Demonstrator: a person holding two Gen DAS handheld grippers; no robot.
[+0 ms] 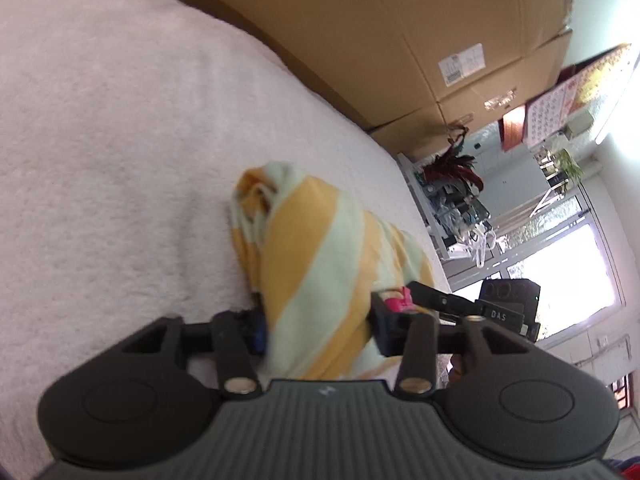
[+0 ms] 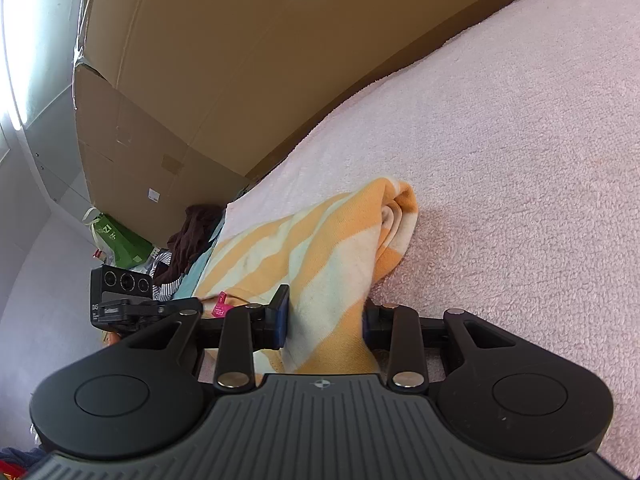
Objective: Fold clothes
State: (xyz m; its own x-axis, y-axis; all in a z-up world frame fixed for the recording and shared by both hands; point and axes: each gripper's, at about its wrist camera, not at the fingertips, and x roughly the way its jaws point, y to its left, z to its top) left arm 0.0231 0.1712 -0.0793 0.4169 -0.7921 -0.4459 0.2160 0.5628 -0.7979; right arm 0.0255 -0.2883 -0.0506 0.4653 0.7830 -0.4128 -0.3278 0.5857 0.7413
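L gripper (image 1: 318,332) clamped on bunched yellow/mint striped garment (image 1: 316,256), cloth running fwd onto fuzzy white blanket (image 1: 120,160). Other gripper (image 1: 472,310) just R of it w/ pink tag (image 1: 398,298). Cardboard boxes (image 1: 380,32) behind; window (image 1: 560,276) far R.

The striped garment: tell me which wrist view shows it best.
The right wrist view: the yellow-and-mint striped garment spreads out there from the right gripper to its bunched far end on the pink blanket. The left wrist view shows it narrower and blurrier, clamped in the left gripper.
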